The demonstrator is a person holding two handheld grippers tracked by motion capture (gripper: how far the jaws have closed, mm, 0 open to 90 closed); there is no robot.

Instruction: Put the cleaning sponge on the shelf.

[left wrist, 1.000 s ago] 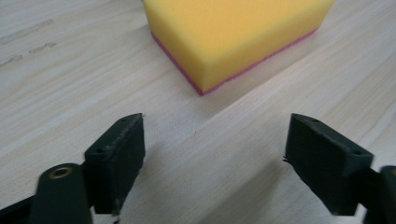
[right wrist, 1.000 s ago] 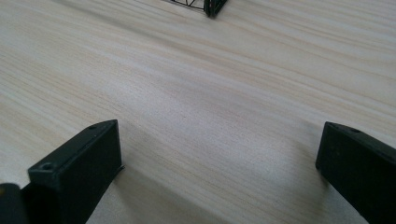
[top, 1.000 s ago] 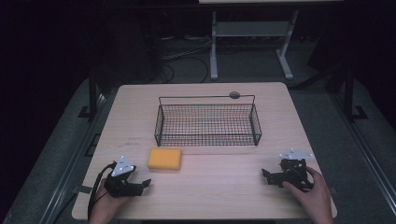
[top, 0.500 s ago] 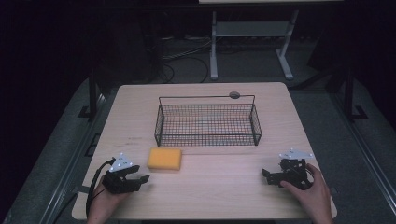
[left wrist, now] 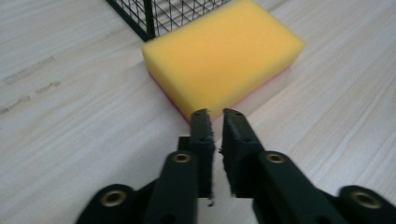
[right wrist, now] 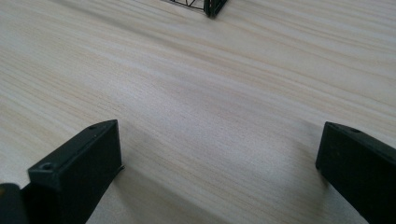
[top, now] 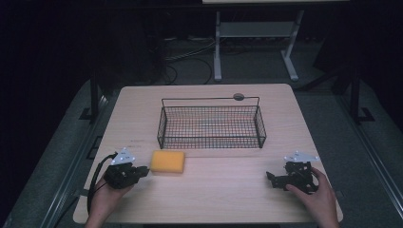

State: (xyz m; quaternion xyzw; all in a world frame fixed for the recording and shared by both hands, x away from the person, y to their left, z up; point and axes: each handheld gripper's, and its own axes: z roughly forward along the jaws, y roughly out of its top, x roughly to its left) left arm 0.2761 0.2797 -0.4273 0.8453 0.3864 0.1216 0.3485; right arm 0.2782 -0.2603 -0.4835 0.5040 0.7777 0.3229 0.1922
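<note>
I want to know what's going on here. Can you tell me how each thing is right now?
Sponge: flat on the table, untouched.
Basket: upright, empty.
Left gripper: just closing, fingers nearly together, nothing between, just short of the sponge.
Right gripper: fingers wide open, empty.

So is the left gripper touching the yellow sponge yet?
Cannot tell. In the left gripper view the left gripper, jaws nearly shut with nothing between them, ends right at the yellow sponge's near corner; neither contact nor gap shows plainly.
</note>
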